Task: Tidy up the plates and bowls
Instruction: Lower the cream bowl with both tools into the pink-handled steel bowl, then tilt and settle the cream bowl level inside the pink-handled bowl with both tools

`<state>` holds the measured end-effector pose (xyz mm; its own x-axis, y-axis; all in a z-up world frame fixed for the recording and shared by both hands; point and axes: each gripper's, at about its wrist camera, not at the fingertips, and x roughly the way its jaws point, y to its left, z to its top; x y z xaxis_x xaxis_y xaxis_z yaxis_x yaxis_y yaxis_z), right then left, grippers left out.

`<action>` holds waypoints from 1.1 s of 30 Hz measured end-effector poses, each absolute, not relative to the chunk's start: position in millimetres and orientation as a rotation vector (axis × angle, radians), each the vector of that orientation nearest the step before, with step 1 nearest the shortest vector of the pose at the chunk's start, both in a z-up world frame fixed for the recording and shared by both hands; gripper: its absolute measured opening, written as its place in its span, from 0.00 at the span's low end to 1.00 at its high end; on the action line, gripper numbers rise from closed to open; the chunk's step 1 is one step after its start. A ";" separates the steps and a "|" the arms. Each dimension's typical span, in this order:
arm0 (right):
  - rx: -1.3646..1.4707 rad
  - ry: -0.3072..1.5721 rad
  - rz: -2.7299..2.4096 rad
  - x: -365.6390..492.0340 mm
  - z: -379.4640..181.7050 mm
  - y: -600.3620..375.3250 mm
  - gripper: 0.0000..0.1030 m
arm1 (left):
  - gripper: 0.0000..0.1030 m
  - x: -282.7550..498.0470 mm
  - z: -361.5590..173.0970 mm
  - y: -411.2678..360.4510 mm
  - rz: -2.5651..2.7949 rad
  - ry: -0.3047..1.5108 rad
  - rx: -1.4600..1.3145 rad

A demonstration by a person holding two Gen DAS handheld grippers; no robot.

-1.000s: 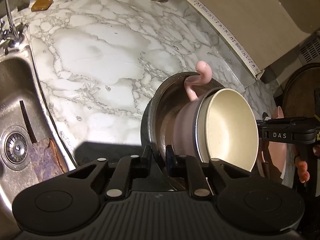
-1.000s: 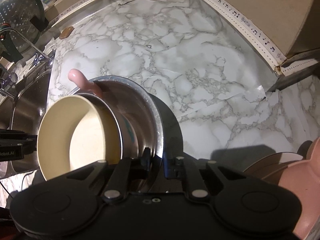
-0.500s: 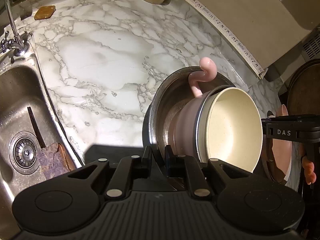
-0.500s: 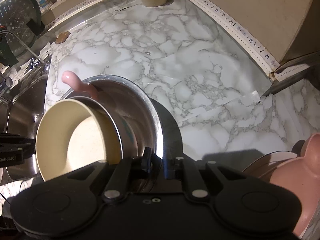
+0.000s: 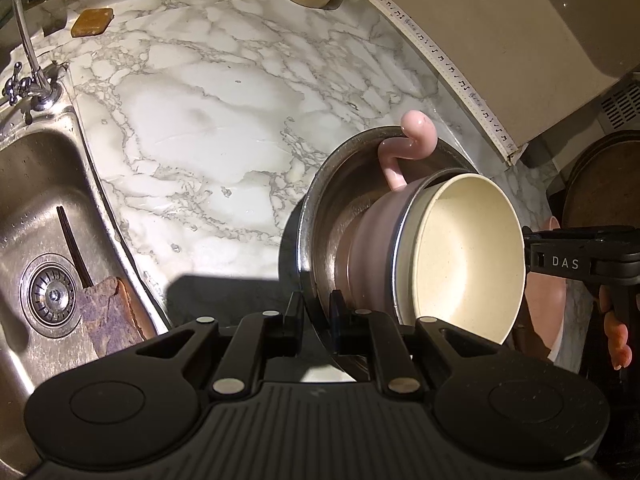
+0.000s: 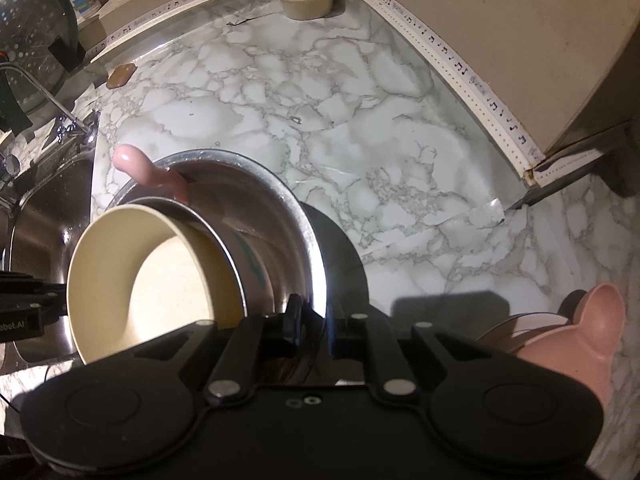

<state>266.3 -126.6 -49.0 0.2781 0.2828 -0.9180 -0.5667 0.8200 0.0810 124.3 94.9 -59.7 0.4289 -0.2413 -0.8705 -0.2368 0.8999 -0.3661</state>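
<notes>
Left wrist: steel bowl [image 5: 320,216] w/ pink bowl [image 5: 372,240], cream bowl [image 5: 468,256] nested.

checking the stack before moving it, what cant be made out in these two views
- Steel bowl: underside hidden in both views by its own wall.
- Pink bowl: inside hidden by the cream bowl.
- Dish behind the right gripper: right wrist view, cut off by the gripper's body.

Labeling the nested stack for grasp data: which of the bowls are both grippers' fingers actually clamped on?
The outermost one, the steel bowl: both grippers pinch its rim, one on each side. The pink handled bowl and the cream bowl nest inside it, untouched.
</notes>
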 end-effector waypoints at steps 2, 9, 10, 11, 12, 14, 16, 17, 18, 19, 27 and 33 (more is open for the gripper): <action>-0.286 1.159 0.573 267.5 -44.0 -126.7 0.12 | 0.11 126.0 -55.4 93.8 -0.004 1.146 -0.476; -0.292 1.150 0.538 271.3 -25.4 -131.6 0.12 | 0.11 137.1 -36.1 85.9 -0.023 1.159 -0.459; -0.292 1.151 0.530 271.9 -23.4 -133.4 0.12 | 0.11 139.0 -33.8 84.4 -0.027 1.162 -0.456; -0.291 1.150 0.527 272.2 -21.4 -135.3 0.12 | 0.11 140.8 -32.1 83.1 -0.029 1.166 -0.455; -0.282 1.153 0.517 272.8 -19.1 -138.1 0.12 | 0.11 142.7 -30.1 81.7 -0.035 1.169 -0.456; -0.277 1.152 0.504 272.3 -14.8 -143.2 0.12 | 0.11 146.9 -26.0 76.6 -0.048 1.174 -0.441; -0.273 1.149 0.486 270.7 -10.4 -149.7 0.12 | 0.11 151.5 -21.9 69.6 -0.061 1.179 -0.418; -0.267 1.150 0.474 270.0 -8.4 -153.9 0.12 | 0.11 153.7 -19.9 65.9 -0.069 1.181 -0.411; -0.260 1.150 0.464 269.4 -6.7 -158.1 0.12 | 0.11 155.8 -17.7 61.4 -0.080 1.184 -0.401; -0.257 1.152 0.454 268.4 -5.1 -163.1 0.12 | 0.11 158.1 -15.9 57.1 -0.091 1.186 -0.390; -0.207 1.136 0.375 260.0 6.9 -208.5 0.12 | 0.11 175.1 -2.0 12.4 -0.163 1.197 -0.314; -0.169 1.150 0.326 258.0 2.4 -256.8 0.12 | 0.11 184.3 -3.4 -30.0 -0.218 1.218 -0.277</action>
<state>258.0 -256.8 2.4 0.3684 0.1665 -0.9146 -0.3379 0.9405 0.0351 184.3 -30.0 -3.4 0.3319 -0.3115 -0.8904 0.0172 0.9457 -0.3245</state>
